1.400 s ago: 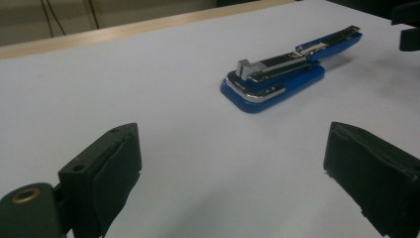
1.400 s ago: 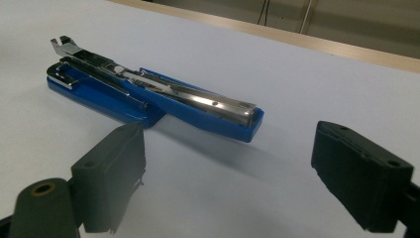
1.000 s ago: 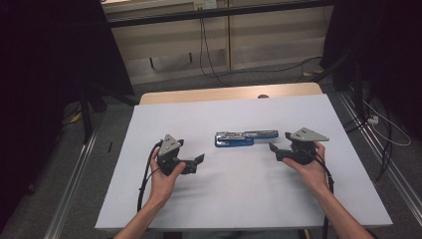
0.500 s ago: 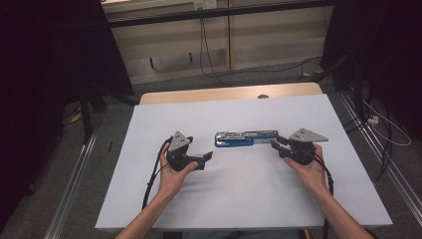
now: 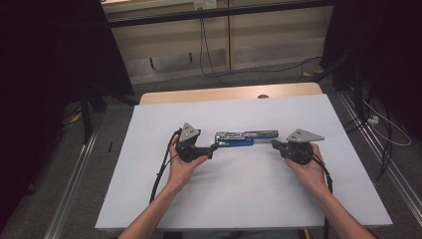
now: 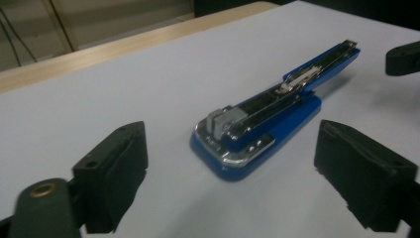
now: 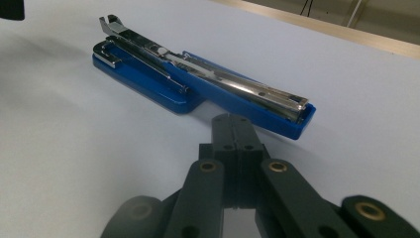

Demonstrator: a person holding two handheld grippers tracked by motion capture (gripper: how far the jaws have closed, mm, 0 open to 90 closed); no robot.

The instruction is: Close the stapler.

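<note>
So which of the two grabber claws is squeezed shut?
The right gripper, the one by the far end of the blue stapler. Its jaws press flat together with nothing between them, while the left gripper stands wide open.

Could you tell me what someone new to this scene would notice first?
A blue stapler, swung open flat, lies mid-table on the white sheet. The left gripper sits at its left end with jaws spread, having just been closing with nothing between them. The right gripper points at the other end, jaws shut and empty.
</note>
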